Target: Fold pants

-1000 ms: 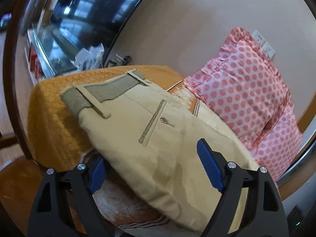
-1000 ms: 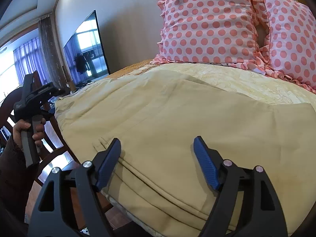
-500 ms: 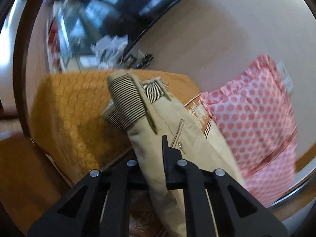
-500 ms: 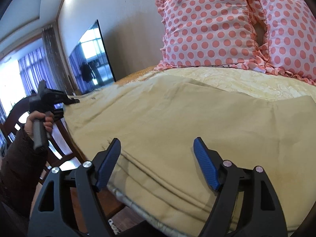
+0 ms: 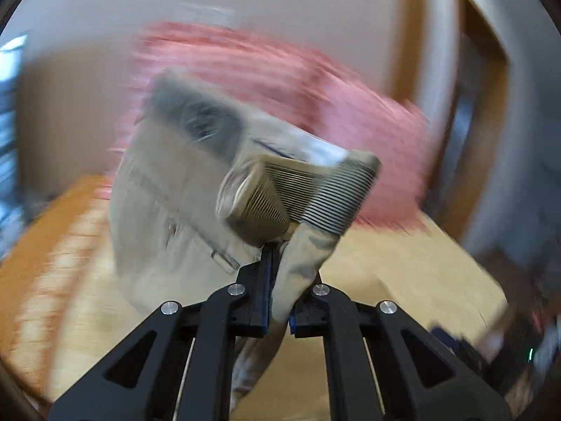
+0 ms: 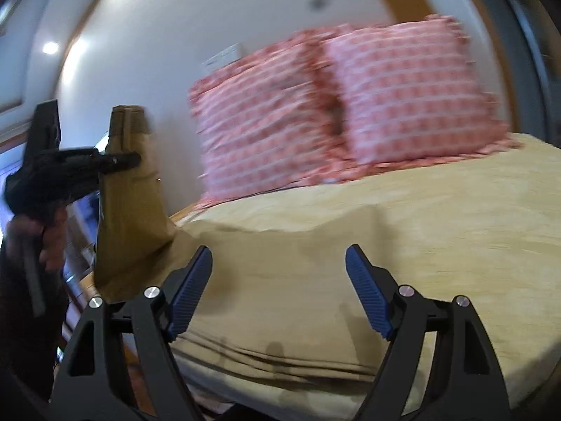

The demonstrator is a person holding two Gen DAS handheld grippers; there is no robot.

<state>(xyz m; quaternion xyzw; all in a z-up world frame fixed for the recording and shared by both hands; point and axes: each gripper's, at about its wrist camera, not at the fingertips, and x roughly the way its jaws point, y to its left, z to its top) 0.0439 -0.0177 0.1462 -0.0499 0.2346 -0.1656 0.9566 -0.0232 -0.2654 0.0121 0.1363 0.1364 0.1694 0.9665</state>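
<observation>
Beige pants [image 6: 287, 273] lie on the bed, the leg part spread under my right gripper. My left gripper [image 5: 278, 270] is shut on the waist end of the pants [image 5: 298, 196] and holds it lifted, the striped waistband lining facing the camera. In the right wrist view the left gripper [image 6: 135, 158] shows at the far left, holding the raised waist end [image 6: 129, 203] upright above the bed edge. My right gripper [image 6: 278, 263] is open and empty, hovering just above the pants near the front edge of the bed.
Two pink polka-dot pillows [image 6: 350, 105] lean on the wall at the head of the bed. A yellow bedspread [image 6: 473, 217] covers the bed. A wooden door frame [image 5: 491, 87] stands at the right. Both views are motion-blurred.
My left gripper closed on the waistband and lifted it up and over toward the pillows. My right gripper stayed open, and its view swung right.
</observation>
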